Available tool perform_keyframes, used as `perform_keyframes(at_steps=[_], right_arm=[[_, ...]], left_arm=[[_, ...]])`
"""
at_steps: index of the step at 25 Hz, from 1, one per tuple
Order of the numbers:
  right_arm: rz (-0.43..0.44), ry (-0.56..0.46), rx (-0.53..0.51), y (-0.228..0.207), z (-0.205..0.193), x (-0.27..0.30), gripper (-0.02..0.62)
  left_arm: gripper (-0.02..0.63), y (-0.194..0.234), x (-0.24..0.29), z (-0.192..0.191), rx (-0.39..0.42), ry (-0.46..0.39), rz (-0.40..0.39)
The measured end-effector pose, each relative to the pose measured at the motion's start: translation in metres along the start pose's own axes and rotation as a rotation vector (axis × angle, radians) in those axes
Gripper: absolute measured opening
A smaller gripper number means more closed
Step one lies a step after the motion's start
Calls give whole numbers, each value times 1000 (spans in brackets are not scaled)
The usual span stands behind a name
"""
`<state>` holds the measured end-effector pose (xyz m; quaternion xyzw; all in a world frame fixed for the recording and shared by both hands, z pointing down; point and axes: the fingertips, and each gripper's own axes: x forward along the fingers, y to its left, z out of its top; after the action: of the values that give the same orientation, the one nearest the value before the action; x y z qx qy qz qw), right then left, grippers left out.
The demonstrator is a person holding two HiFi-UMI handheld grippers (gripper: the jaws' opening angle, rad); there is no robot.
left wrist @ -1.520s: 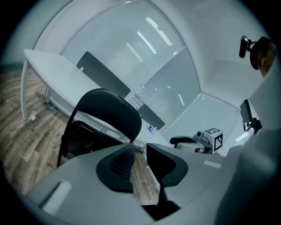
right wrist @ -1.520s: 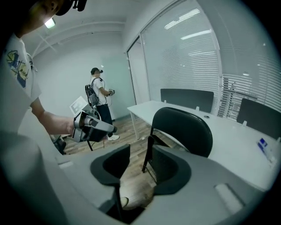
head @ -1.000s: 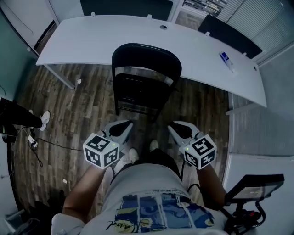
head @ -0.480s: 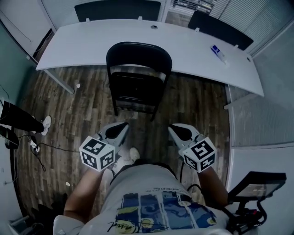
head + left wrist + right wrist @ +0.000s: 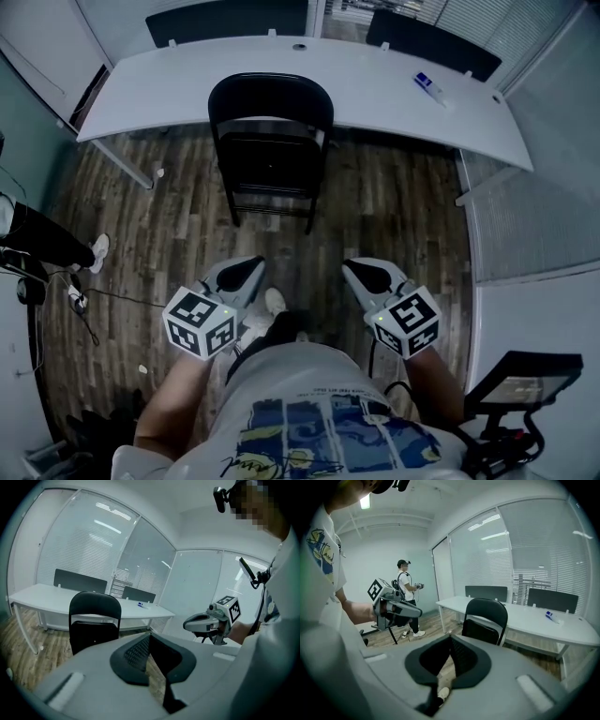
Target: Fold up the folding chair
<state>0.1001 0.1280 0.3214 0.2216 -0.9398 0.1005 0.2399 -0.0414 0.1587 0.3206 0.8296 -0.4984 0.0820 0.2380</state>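
**One chair at the desk, and both tongs pinch nothing**

From the head view, I see one long white desk (image 5: pixel 169 89). One black folding chair (image 5: pixel 270 141) stands on the near side of the desk, about at its middle. The top of the chair is right at the desk's edge. I cannot tell if they touch. I think the seat may be tipped up flat against the back, but I am not sure. The left gripper (image 5: pixel 246 272) and the right gripper (image 5: pixel 361 272) are well away from the desk, with the chair between them and it. One small tube (image 5: pixel 428 84) lies on the desk near its right end. Two dark boards (image 5: pixel 225 17) stand along the far side of the desk.

In the left gripper view, its two tongs are pressed together, with nothing between them. The chair shows in front of the desk.

In the right gripper view, these tongs are pressed together too, and they pinch nothing. One other person (image 5: pixel 407 597) stands on the floor, far off past the left end of the desk.

I think the chair has a stiff metal frame, so it will not bend or squash. It is likely a bit heavy for tongs. The smooth frame could slip, and the hinges could nip. Good spots to hold look like the top rim of the back and the front edge of the seat
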Motion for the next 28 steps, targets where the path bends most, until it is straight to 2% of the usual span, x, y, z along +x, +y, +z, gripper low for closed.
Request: perform_keyframes(at_steps=[6, 11, 15, 20, 25, 28], right_arm=[[0, 4, 48, 1, -26, -16, 3], [-9, -21, 53, 44, -41, -42, 3], [-21, -31, 55, 48, -45, -50, 3], [-38, -35, 55, 43, -39, -49, 3], [-74, -50, 45, 93, -24, -38, 3], [-75, -53, 40, 102, -11, -31, 3]], left_arm=[[5, -24, 0, -16, -11, 25, -8], [5, -47, -36, -33, 16, 31, -7], [5, -56, -38, -35, 29, 32, -15], [5, -51, -34, -29, 39, 37, -27], [5, -37, -85, -39, 52, 28, -54], [5, -28, -97, -34, 46, 30, -56]])
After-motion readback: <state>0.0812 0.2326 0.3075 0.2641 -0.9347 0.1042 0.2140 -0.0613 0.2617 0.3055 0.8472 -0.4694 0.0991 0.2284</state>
